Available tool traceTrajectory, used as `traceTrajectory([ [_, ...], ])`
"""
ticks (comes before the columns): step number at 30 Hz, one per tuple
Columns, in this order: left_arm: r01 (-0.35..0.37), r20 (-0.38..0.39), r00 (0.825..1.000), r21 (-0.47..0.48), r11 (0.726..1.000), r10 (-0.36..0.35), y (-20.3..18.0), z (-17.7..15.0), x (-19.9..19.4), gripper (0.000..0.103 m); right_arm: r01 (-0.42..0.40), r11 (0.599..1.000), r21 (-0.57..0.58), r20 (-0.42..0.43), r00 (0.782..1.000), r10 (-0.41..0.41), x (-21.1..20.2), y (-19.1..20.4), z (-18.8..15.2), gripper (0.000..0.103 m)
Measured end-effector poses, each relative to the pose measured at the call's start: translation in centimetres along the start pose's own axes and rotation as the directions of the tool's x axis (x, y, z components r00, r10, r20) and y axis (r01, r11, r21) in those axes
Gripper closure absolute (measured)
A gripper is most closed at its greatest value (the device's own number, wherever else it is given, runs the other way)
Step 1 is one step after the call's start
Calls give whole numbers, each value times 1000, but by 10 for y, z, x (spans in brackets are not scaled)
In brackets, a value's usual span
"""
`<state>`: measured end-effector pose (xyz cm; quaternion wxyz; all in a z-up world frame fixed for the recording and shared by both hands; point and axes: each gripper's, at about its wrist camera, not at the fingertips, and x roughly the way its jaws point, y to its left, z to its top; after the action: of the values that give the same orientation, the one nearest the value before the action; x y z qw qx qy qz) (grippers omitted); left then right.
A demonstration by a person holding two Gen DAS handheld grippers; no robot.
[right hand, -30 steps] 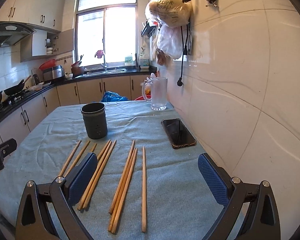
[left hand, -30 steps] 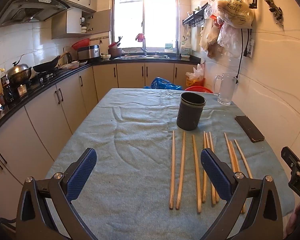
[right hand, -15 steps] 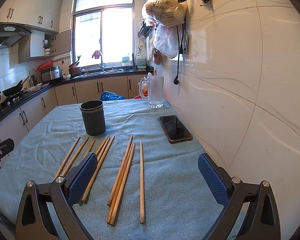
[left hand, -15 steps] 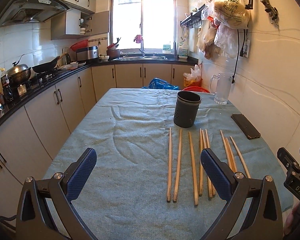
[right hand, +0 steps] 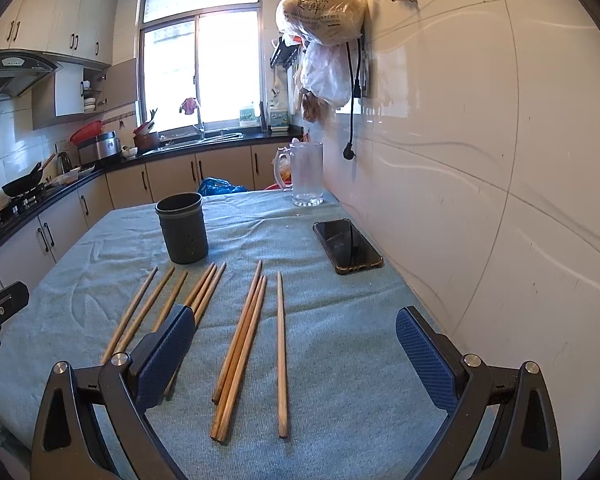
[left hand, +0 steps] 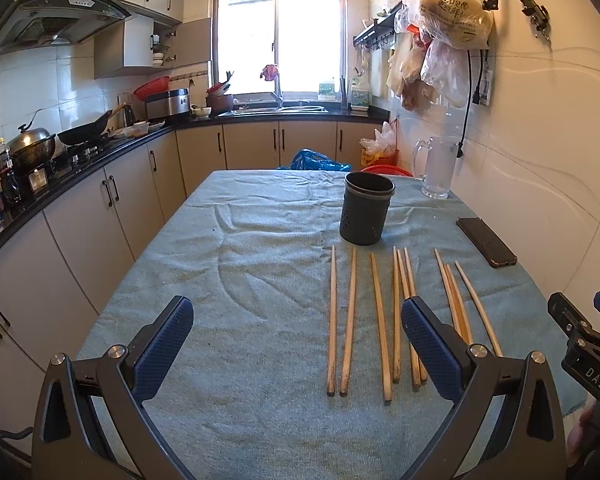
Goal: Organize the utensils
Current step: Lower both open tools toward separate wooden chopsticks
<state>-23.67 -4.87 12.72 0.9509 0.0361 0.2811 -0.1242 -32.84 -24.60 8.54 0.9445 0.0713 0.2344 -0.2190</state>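
Holding both the left gripper and right gripper spread wide and empty, you have the wooden chopsticks lying lengthwise ahead on the counter, pointing toward the dark utensil holder, nearest your right fingers.

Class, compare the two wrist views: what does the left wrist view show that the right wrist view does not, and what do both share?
Only the left wrist view shows the left claw, open and empty. Only the right wrist view shows the right claw, also open and empty, and a wide stretch of the tiled wall. Both share the chopsticks lying on the towel, the dark holder, the phone and the glass mug.
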Motion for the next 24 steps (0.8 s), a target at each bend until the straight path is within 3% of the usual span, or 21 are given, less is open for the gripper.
traceTrajectory([
  [11,-6,-53,999,15,1000,7,12,-6,28,0,-5,999,-32,-47,999,3,24,0,-7,1],
  [16,26,-112,994,67,997,-19,17,4,54,0,-48,998,-41,-127,991,42,55,-3,-4,1],
  [20,119,-202,974,63,991,-104,17,24,88,0,-87,996,-29,-221,972,78,94,-12,3,1],
  [24,162,-277,951,62,985,-139,11,39,123,13,-137,991,7,-350,928,130,138,-21,8,20],
])
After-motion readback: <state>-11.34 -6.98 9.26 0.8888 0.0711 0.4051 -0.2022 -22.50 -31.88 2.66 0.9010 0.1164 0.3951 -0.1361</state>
